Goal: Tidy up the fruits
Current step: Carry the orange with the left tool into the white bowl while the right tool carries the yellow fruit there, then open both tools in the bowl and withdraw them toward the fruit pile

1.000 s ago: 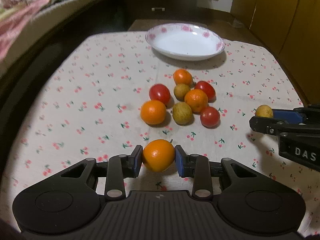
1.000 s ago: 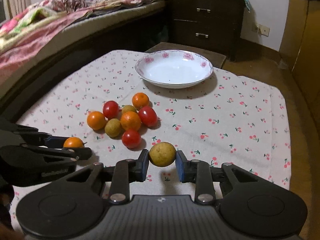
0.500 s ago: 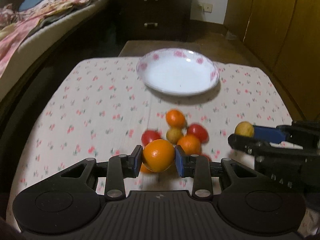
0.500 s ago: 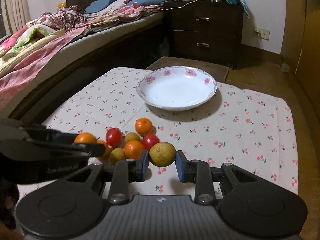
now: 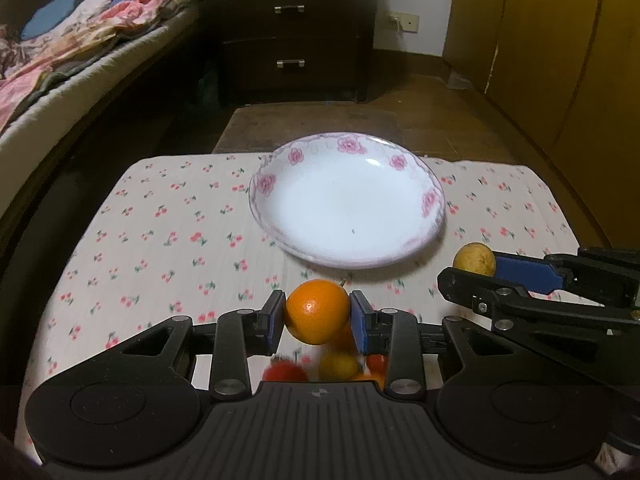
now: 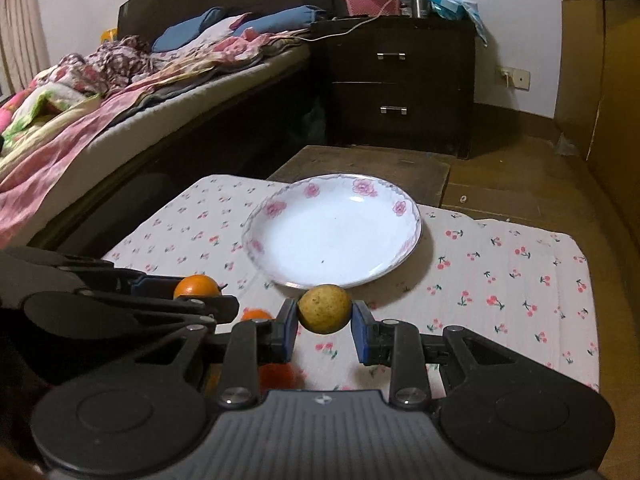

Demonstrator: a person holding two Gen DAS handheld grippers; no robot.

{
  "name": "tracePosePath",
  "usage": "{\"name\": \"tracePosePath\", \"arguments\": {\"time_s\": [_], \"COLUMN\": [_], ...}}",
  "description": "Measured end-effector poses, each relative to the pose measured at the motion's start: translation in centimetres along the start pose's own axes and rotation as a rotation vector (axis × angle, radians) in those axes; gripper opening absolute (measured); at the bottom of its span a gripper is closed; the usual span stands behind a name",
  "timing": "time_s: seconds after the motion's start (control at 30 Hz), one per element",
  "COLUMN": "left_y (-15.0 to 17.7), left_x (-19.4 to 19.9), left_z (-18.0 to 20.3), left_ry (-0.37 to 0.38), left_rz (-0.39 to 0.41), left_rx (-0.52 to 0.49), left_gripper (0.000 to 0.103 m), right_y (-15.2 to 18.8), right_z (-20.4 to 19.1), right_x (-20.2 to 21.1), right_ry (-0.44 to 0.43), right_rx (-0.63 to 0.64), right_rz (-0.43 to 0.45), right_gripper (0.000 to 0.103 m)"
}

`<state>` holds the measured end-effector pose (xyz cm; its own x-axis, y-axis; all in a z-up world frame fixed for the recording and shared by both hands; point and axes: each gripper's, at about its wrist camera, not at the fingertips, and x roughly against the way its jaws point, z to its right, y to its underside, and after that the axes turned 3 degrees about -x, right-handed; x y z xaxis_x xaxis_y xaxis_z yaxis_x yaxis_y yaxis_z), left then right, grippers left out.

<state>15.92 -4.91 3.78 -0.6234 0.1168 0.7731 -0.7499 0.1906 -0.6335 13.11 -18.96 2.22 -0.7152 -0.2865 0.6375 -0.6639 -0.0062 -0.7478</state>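
Note:
My left gripper (image 5: 317, 314) is shut on an orange (image 5: 318, 310) and holds it in the air just short of the white floral plate (image 5: 260, 184). My right gripper (image 6: 323, 312) is shut on a yellow-green round fruit (image 6: 324, 308), also near the plate's (image 6: 408, 236) front rim. The right gripper shows at the right of the left wrist view (image 5: 472, 266) with its fruit (image 5: 474, 258). The left gripper with the orange (image 6: 197, 285) shows at the left of the right wrist view. The rest of the fruit pile (image 5: 336, 364) lies below the grippers, mostly hidden and blurred.
The low table has a cherry-print cloth (image 5: 160, 224). A bed with bedding (image 6: 100, 92) runs along the left. A dark drawer unit (image 6: 400, 84) stands behind the table. Wooden cabinets (image 5: 560, 40) are at the right.
Both grippers have risen off the cloth with their fruits and moved forward toward the plate. The fruit pile has dropped below the fingers in both views.

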Motion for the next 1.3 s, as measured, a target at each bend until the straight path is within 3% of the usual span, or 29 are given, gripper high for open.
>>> {"name": "tracePosePath", "arguments": {"time_s": [0.43, 0.73, 1.3], "left_y": [-5.0, -4.7, -4.8], "left_x": [-5.5, -8.3, -8.3], "left_z": [-1.1, -1.6, -1.2], "left_ry": [-0.023, -0.021, -0.034], "left_rz": [0.037, 0.012, 0.018], "left_rx": [0.003, -0.009, -0.024], "left_gripper": [0.042, 0.042, 0.049], "right_y": [-5.1, -4.4, -4.4], "right_z": [2.2, 3.1, 3.4], "right_x": [-6.5, -10.0, -10.3], "right_ry": [0.012, -0.006, 0.009], "right_rx": [0.001, -0.009, -0.001], "right_rz": [0.014, -0.031, -0.026], "right_gripper": [0.037, 0.037, 0.038]}}
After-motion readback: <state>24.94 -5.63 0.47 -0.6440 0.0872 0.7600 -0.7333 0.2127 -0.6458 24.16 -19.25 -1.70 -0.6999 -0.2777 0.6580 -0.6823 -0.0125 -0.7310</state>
